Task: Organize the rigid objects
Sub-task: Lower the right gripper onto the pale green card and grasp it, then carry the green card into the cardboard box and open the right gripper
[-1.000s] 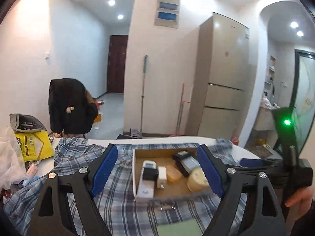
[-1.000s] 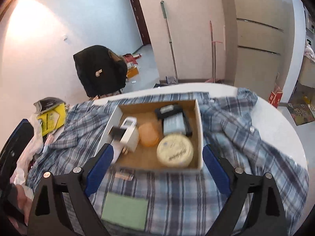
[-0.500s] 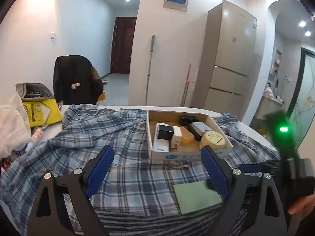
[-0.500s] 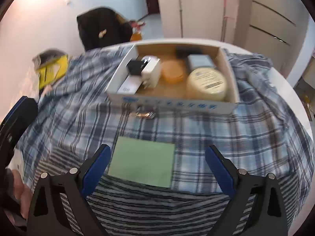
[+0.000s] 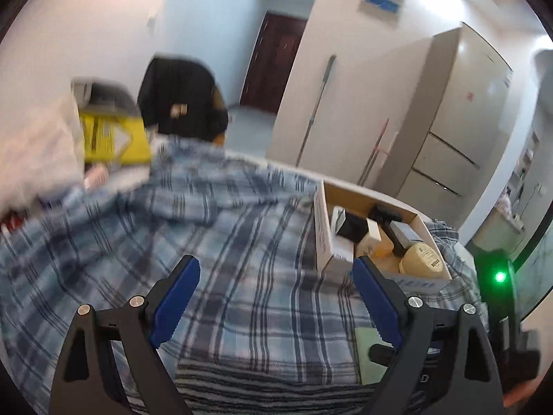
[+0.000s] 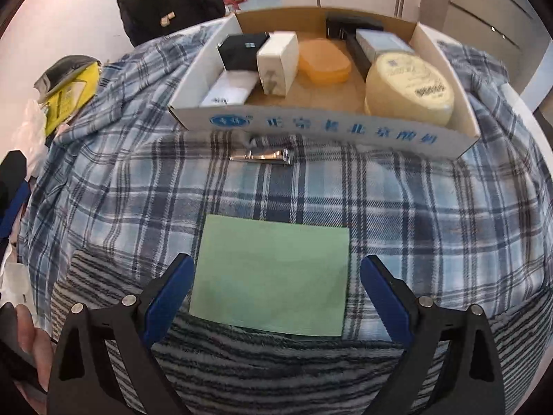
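Only the right wrist view shows the metal clip (image 6: 263, 155); both grippers gape, holding nothing.

Yellow bag (image 5: 114, 138) motion-blurred

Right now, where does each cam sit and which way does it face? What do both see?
Left wrist: on the left gripper, looking along its open fingers across the plaid cloth toward wall and fridge; cardboard box off to the right.
Right wrist: on the right gripper, tilted down at the green pad between its open fingers; a hand at the left edge.
Shared: box, green pad, cloth, round yellow tin.
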